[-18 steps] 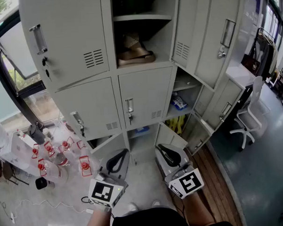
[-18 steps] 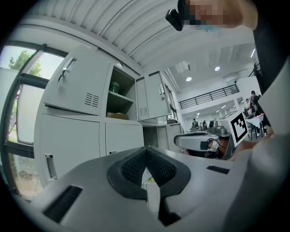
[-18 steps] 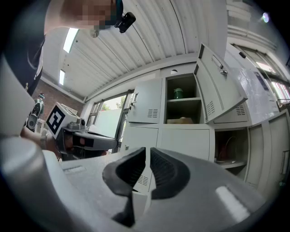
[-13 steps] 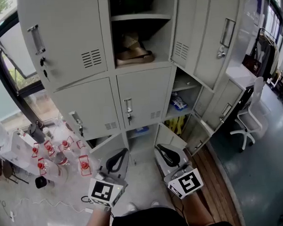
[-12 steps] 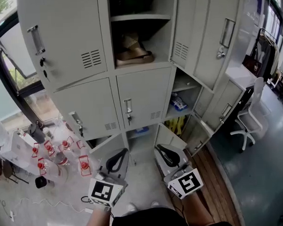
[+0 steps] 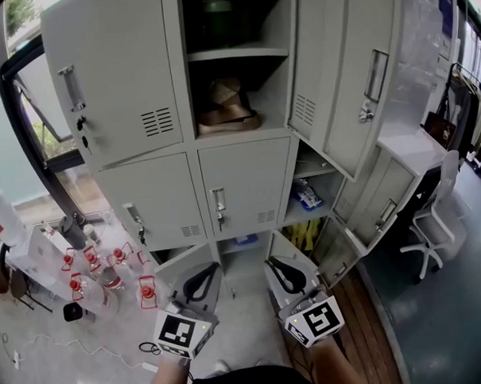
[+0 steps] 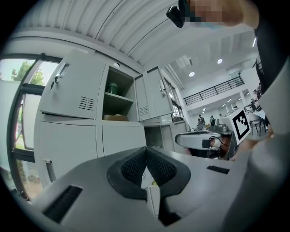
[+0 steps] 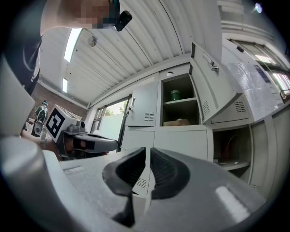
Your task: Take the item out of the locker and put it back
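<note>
Resting on the lower shelf of the open locker [image 6: 277, 82], a tan item [image 6: 227, 108] lies beneath a green container [image 8: 175, 95]. Well below, the left gripper [image 6: 203, 275] and right gripper [image 6: 280, 269] point side by side at the lockers, each clenched on nothing, clear of the item.
</note>
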Demonstrator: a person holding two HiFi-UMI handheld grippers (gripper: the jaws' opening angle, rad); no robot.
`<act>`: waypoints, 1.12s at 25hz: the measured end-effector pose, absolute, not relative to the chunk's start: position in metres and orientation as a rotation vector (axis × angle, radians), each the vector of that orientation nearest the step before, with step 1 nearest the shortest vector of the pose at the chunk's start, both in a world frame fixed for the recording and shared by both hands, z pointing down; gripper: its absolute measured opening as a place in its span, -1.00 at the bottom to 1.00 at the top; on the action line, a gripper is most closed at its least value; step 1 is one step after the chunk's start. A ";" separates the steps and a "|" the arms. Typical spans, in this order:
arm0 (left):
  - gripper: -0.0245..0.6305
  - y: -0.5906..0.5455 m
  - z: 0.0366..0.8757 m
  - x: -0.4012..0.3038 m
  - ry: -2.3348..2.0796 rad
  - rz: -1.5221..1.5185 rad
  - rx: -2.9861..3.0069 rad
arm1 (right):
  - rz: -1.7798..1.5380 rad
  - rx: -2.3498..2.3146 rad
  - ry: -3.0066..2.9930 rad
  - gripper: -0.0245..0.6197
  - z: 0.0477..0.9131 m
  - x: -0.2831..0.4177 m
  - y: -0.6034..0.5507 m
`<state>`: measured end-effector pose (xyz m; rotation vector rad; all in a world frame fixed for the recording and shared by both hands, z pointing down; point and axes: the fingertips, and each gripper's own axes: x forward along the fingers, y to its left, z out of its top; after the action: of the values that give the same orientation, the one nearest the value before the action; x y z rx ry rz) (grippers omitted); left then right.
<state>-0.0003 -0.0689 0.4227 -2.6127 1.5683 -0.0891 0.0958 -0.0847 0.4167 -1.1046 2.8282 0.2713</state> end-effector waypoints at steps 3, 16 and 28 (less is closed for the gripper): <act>-0.89 -0.073 0.428 0.003 1.538 -0.149 -2.545 | 0.262 -1.069 2.816 -0.84 0.413 0.104 -0.089; -0.89 -0.115 0.396 -0.009 1.545 -0.084 -2.495 | 0.370 -1.050 2.760 -0.84 0.368 0.095 -0.134; -0.89 -0.195 0.339 -0.070 1.385 0.015 -2.481 | 0.505 -1.201 2.611 -0.83 0.286 0.044 -0.207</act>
<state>-0.0700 -0.1951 0.3394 -2.4815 1.3850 0.0147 0.0441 -0.2066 0.2861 -1.2010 2.6112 0.5045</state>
